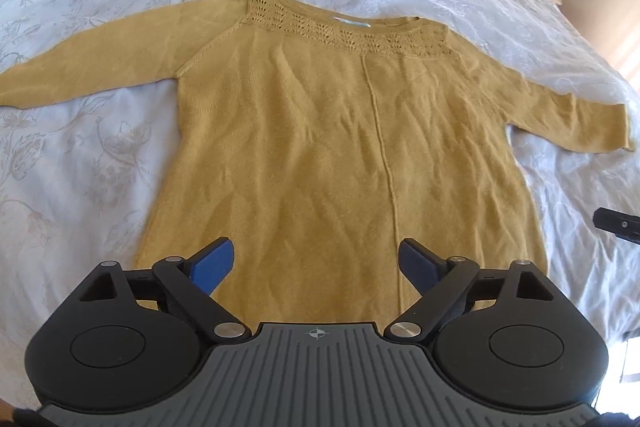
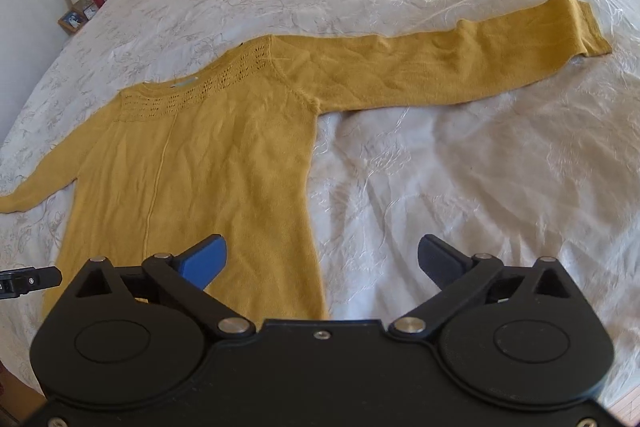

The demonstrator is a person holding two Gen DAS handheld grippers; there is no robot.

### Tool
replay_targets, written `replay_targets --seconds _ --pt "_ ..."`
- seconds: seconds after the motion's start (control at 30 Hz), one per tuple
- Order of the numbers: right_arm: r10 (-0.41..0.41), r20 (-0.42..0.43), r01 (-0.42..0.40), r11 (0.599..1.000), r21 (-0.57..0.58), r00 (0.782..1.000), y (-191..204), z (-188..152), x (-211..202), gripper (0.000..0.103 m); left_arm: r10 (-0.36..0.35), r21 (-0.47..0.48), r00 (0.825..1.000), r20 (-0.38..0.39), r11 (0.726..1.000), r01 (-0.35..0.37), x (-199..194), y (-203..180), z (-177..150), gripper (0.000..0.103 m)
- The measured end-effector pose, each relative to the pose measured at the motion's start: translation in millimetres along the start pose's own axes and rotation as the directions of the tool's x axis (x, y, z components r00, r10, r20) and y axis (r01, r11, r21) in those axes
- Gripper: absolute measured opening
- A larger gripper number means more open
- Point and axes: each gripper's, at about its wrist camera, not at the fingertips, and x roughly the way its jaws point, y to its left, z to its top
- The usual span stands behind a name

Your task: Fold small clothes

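1. Sweater (image 1: 320,147) lies flat on bed (image 1: 80,167), sleeves out at 9 and 3 o'clock.
2. Left gripper (image 1: 316,263) and right gripper (image 2: 320,259) are wide, empty.
3. Soft, light knit; probably pinch a cuff (image 2: 592,27).

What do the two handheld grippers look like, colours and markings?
Both have black linkage arms with silver pivot pins and round black side housings. Left gripper: blue finger pads, grey ribbed body with a crosshair mark. Right gripper: plain black body and one centre screw. No cables or sleeves visible.
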Motion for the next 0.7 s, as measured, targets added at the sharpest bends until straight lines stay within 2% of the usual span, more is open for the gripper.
replay_targets --seconds 0.33,0.57,0.7 --pt "0.032 0.044 -0.032 0.999 -0.006 0.999 -109 93 11 0.102 0.049 -0.068 0.999 0.018 0.997 -0.048 8 -63 27 0.091" --pt "-0.054 0.071 0.058 0.997 -0.056 0.996 -180 155 7 0.102 0.071 -0.097 0.997 0.031 0.993 -0.068 12 -94 38 0.091" --pt "-0.121 0.067 0.125 0.990 -0.070 0.990 -215 176 10 0.102 0.084 -0.112 0.996 0.024 0.990 -0.081 17 -106 41 0.091"
